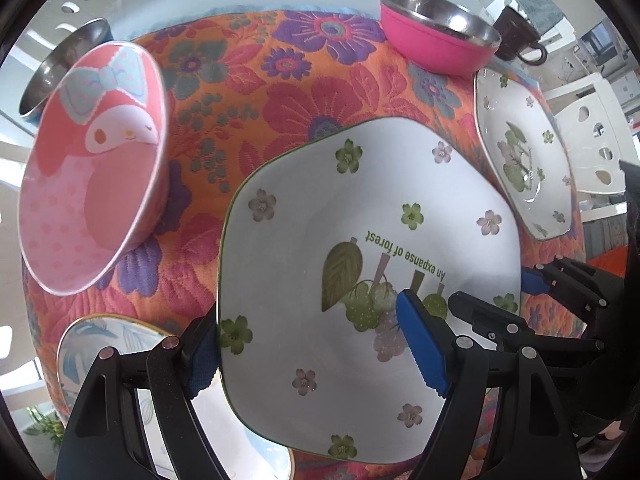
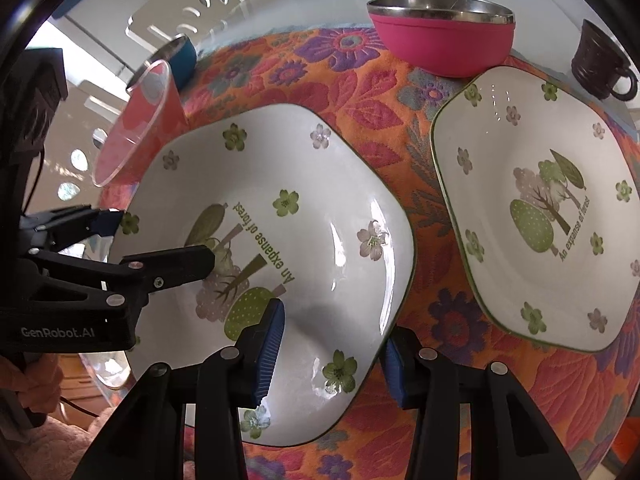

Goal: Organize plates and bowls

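Two grippers gripped one white square ceramic plate printed with green flowers and the words "An expanse of forest" [image 1: 360, 248], which filled the middle of the left wrist view and the centre-left of the right wrist view [image 2: 280, 240]. The left gripper [image 1: 316, 348] sat at the bottom of its own view, one blue-padded finger over the plate's face and the other under its lower-left edge, clamped on the rim; in the right wrist view it entered from the left edge [image 2: 160, 240]. The right gripper [image 2: 332, 352] likewise pinched the plate's lower-right edge between its blue pads, and it showed at the right edge of the left wrist view [image 1: 496, 296]. Whether the plate touched the surface, covered by an orange cloth with red and purple flowers [image 1: 280, 92], could not be told. A second matching white square plate [image 2: 536, 212] lay flat on the cloth at the right of the right wrist view. Behind it stood a pink bowl with a steel lining [image 2: 440, 36], and further right a dark brown cup with a handle [image 2: 600, 64]. At the left of the left wrist view stood a pink cartoon-rabbit bowl [image 1: 92, 168], with a steel-lined blue bowl [image 1: 60, 68] behind it, and a plate with a pale blue leaf pattern [image 1: 108, 340] lay at the lower left, partly under the held plate.
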{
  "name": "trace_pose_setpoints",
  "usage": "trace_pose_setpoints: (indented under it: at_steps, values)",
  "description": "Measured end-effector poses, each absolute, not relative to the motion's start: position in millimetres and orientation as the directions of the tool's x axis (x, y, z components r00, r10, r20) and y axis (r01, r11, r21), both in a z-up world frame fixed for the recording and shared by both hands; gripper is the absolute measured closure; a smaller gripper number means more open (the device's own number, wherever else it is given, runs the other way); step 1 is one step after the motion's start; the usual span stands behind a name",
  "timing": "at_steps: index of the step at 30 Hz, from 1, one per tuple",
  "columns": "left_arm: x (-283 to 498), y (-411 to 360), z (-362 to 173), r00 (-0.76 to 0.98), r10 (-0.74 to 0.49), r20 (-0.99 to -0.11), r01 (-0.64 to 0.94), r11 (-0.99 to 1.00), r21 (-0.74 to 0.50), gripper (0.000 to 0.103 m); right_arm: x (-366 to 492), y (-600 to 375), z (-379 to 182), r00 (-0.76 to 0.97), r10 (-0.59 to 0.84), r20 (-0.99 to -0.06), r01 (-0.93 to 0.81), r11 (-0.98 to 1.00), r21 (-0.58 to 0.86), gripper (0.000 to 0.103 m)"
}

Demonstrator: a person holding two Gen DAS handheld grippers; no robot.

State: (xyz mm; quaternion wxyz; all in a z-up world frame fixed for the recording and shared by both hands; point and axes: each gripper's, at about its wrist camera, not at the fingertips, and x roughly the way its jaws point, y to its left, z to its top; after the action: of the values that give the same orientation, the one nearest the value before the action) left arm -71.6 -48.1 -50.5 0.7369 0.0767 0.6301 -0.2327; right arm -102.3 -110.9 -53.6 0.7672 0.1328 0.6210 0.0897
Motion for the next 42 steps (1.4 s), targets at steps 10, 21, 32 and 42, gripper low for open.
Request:
trace_pose_setpoints:
  at_steps: [10,21,32,42]
  values:
    - [-75.9,-29.0,-41.5,0.130,-0.253,-0.959,0.404,0.897,-0.182,0.025,-116.8,-94.9,-29.7,0.255,0.313,-0.915,0.003,0.946,0.325,0.058]
    - [-89.8,-11.5,-35.4,0.152,-0.278,-0.949,0.386,0.900,-0.202,0.025,-126.8,-80.9,-8.7,0.282,0.320,-0.904,0.018,0.941,0.339,0.058]
    - [-92.3,24.3,-24.6,0.191,-0.289,-0.938,0.326,0.920,-0.217,0.025,-121.7,-49.0,0.6,0.270,0.342,-0.900,-0.045,0.938,0.343,0.058]
    - [-97.3,70.8,-29.6,0.202,-0.281,-0.938,0.218,0.947,-0.237,0.025,-116.0,-8.3,2.6,0.232,0.365,-0.902,-0.122,0.931,0.345,0.058]
